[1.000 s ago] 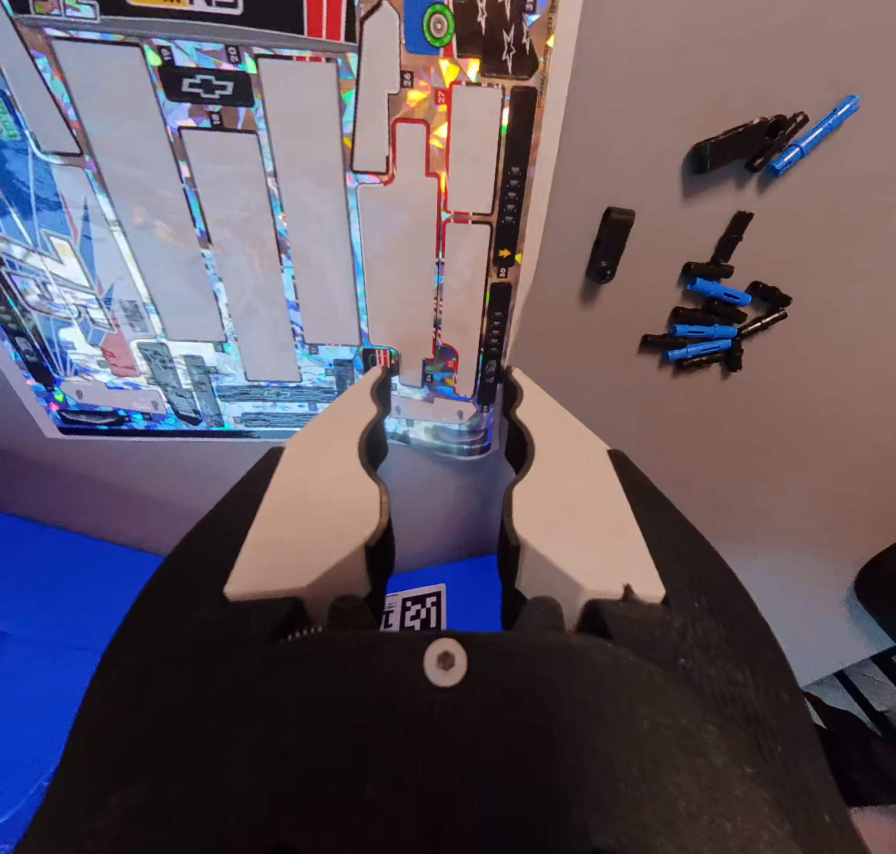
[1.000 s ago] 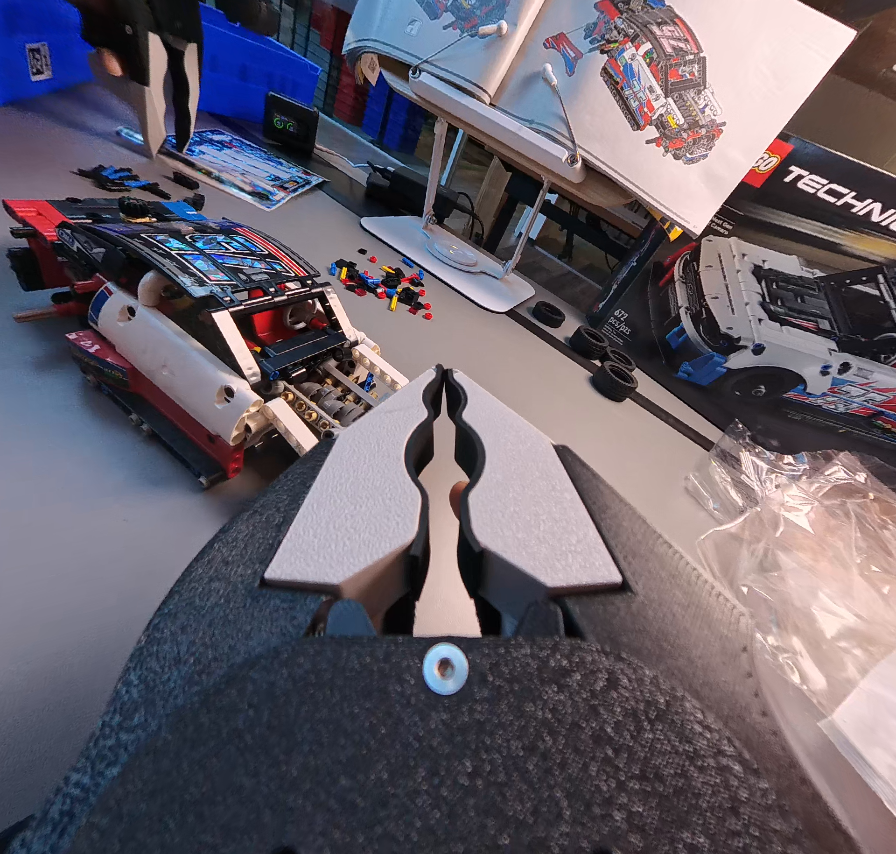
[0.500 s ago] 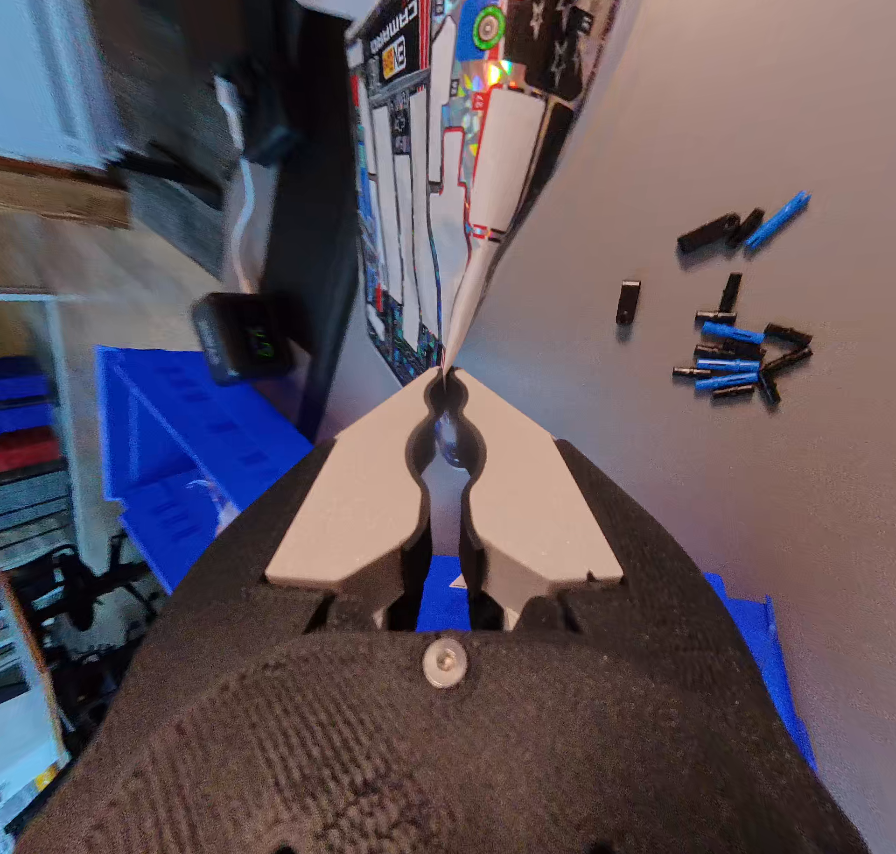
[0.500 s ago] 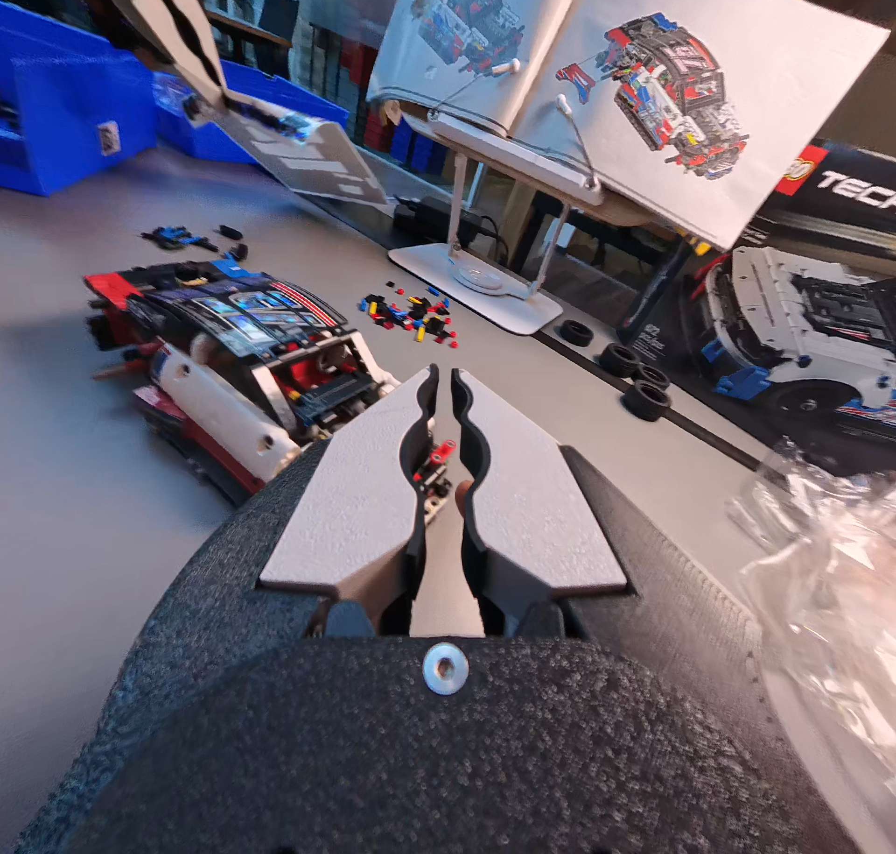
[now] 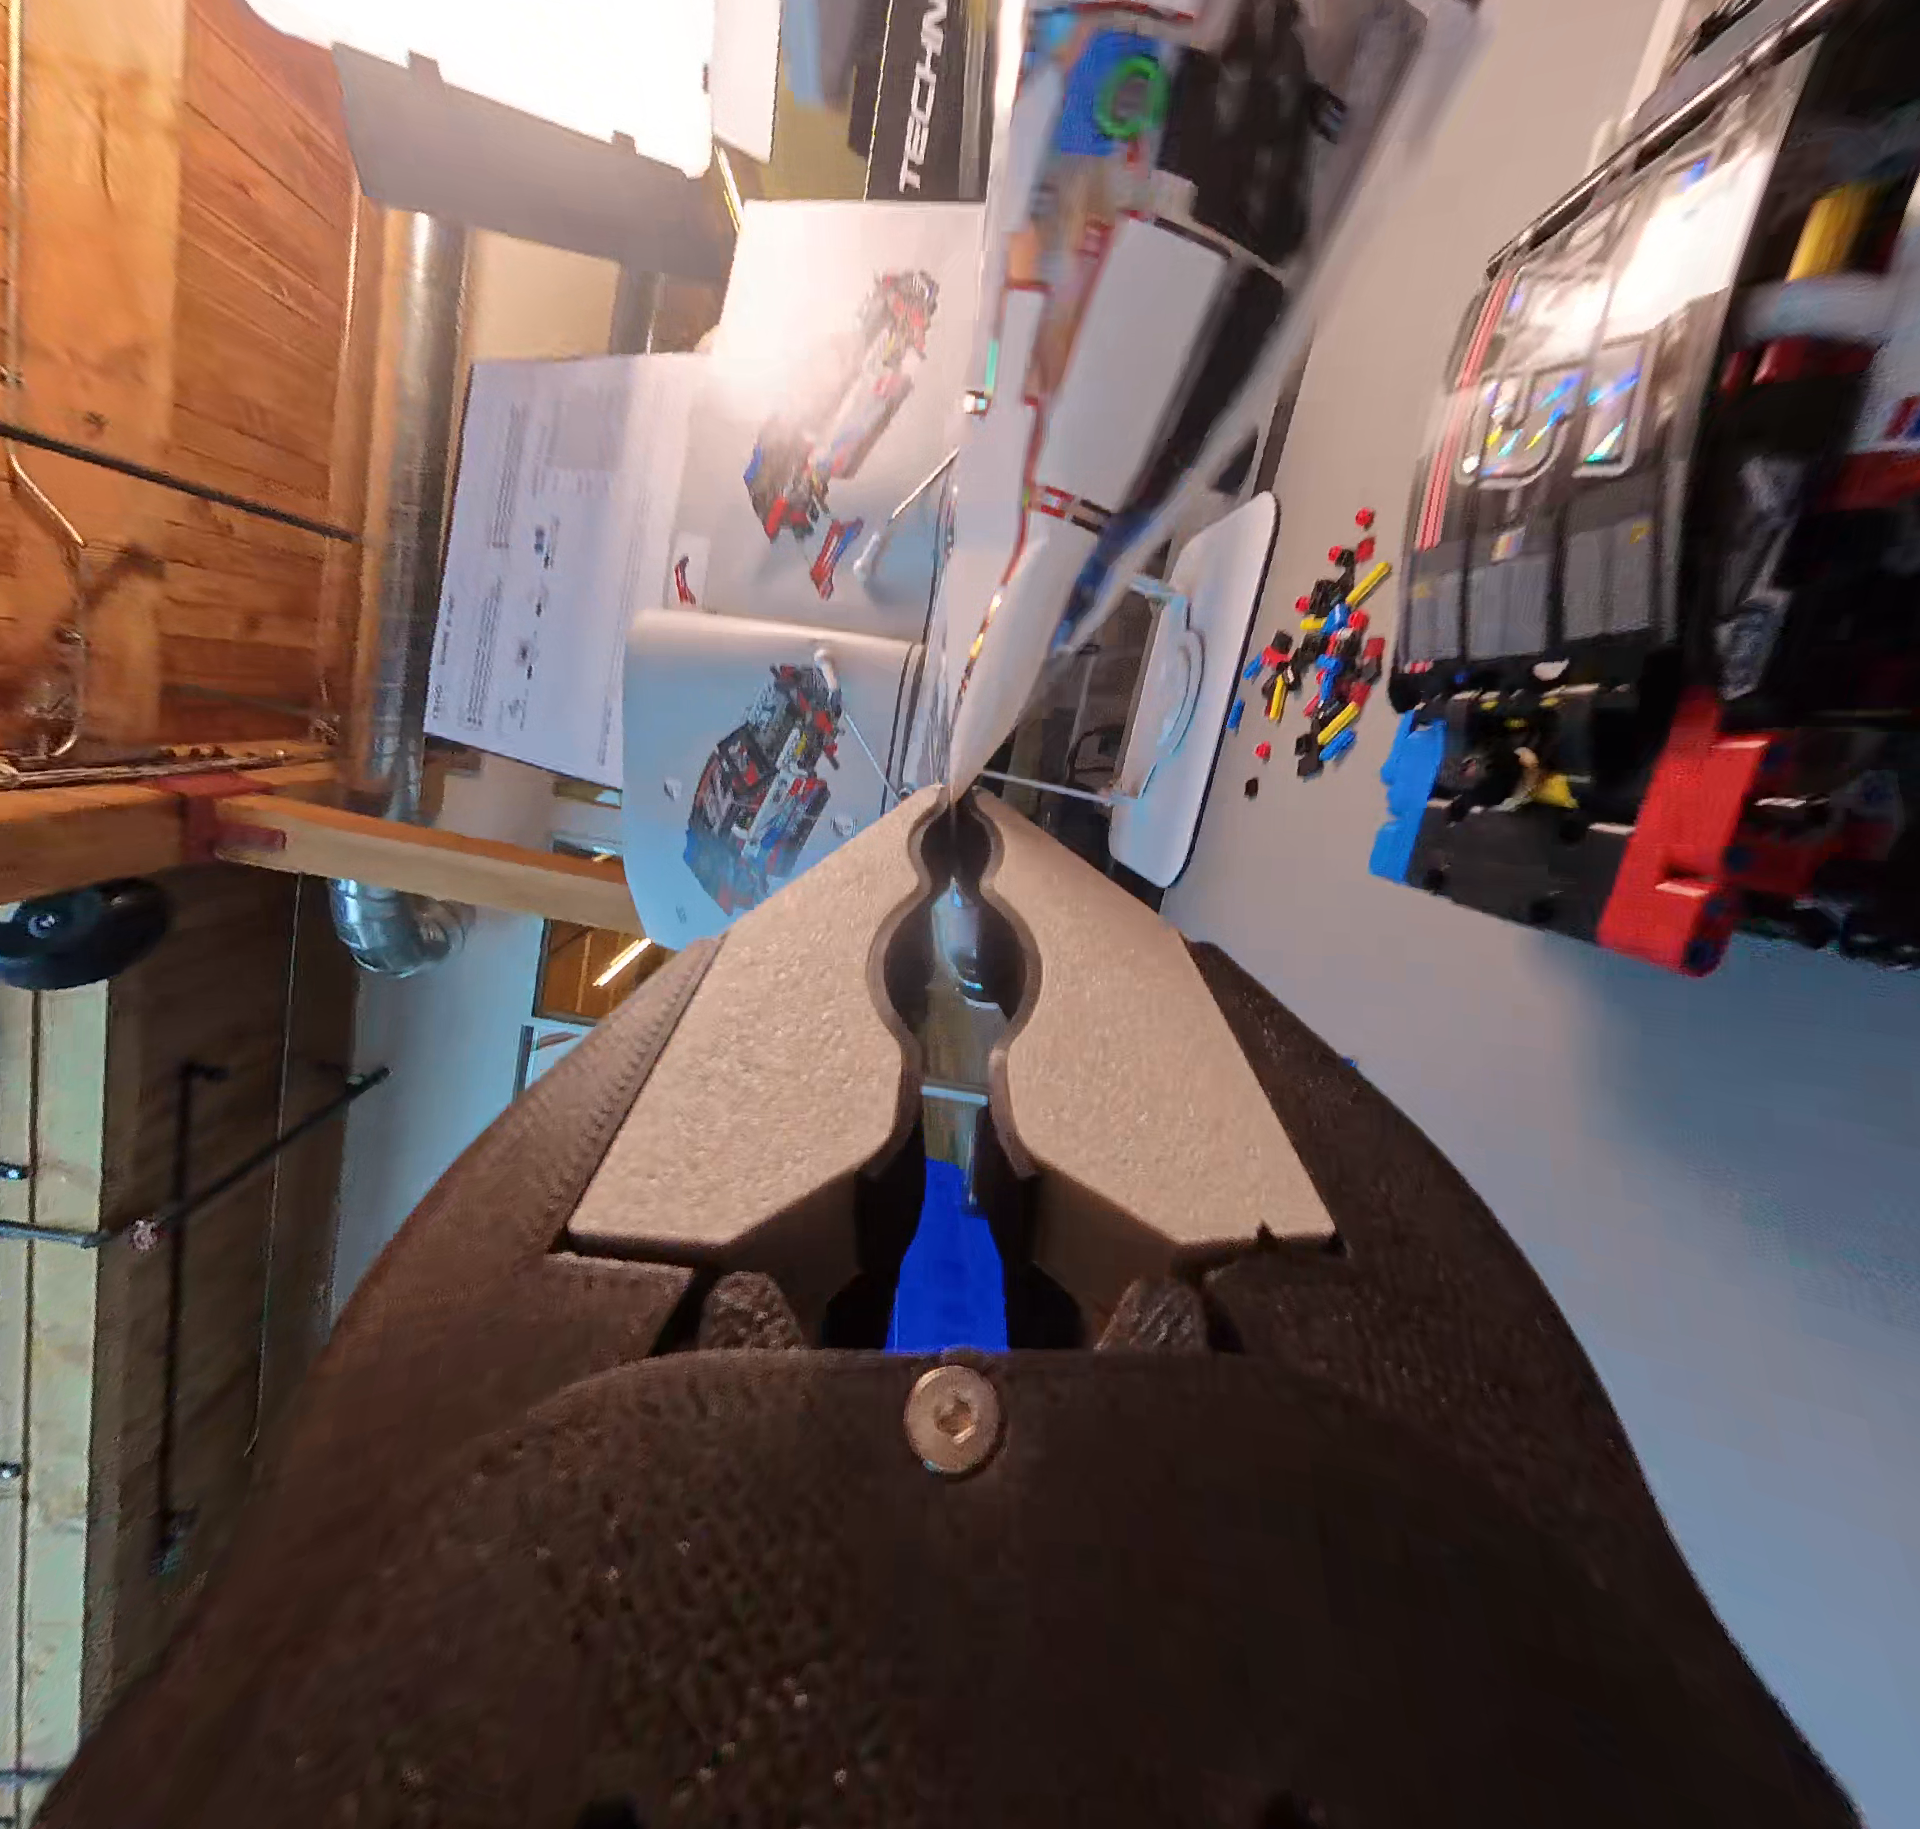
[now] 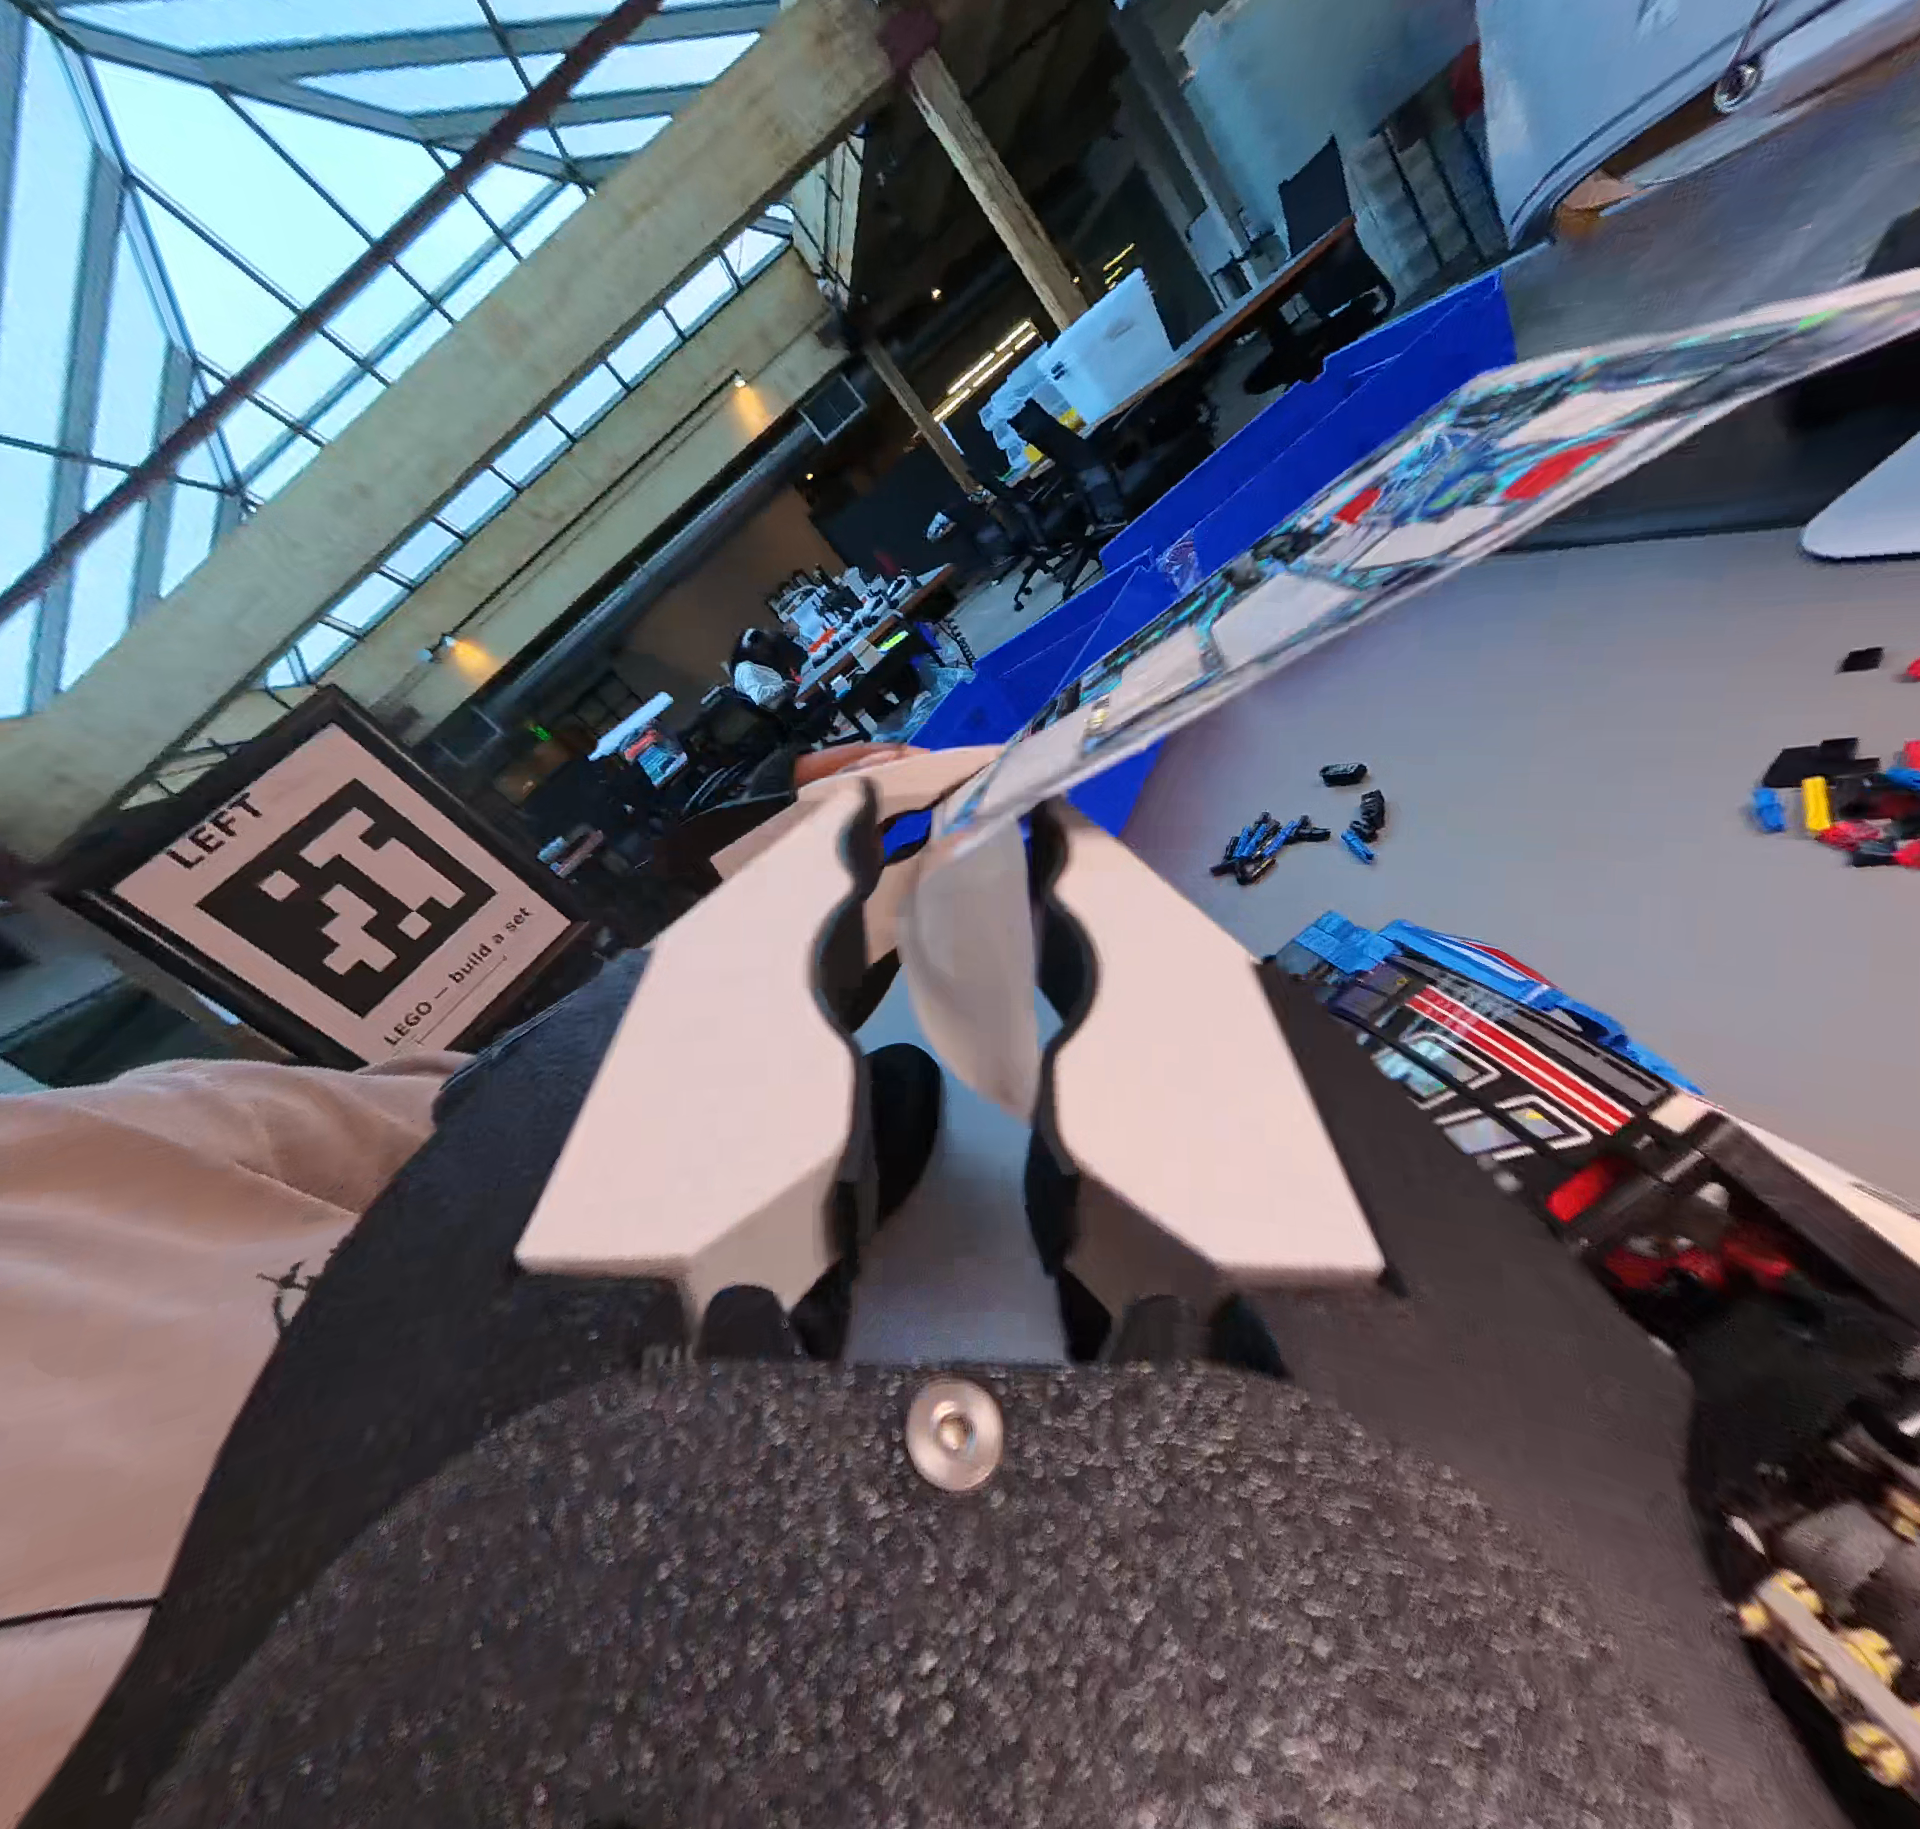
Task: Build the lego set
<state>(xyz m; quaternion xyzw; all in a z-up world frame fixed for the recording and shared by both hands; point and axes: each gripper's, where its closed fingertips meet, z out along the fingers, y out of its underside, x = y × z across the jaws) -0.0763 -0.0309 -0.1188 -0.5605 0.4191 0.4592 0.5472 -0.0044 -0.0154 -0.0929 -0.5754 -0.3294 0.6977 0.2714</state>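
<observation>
My left gripper [image 5: 951,803] is shut on the edge of the shiny sticker sheet [image 5: 1091,345] and holds it in the air, tilted. In the right wrist view the sheet [image 6: 1455,522] runs from the middle to the upper right. My right gripper [image 6: 951,823] is open, and the sheet's near corner lies between its fingertips. A whitish flap [image 6: 966,979] hangs between them; I cannot tell if it is the sheet's corner or a left fingertip. The partly built black, red and white Lego car [image 5: 1621,553] lies on the grey table, and also shows in the right wrist view [image 6: 1507,1052].
A pile of small coloured pieces [image 5: 1320,647] lies beside the car. Black and blue pins [image 6: 1278,834] lie farther off. The instruction booklet [image 5: 790,532] stands open on a white-based stand [image 5: 1205,678]. Blue bins [image 6: 1299,470] line the table's edge. A sleeve [image 6: 156,1260] is close at left. One gripper's finger ends stand about 9 cm off the other's.
My left gripper closed on the sheet's edge, lifted it off the table and swung it over toward the car. My right gripper opened and turned to the sheet's corner.
</observation>
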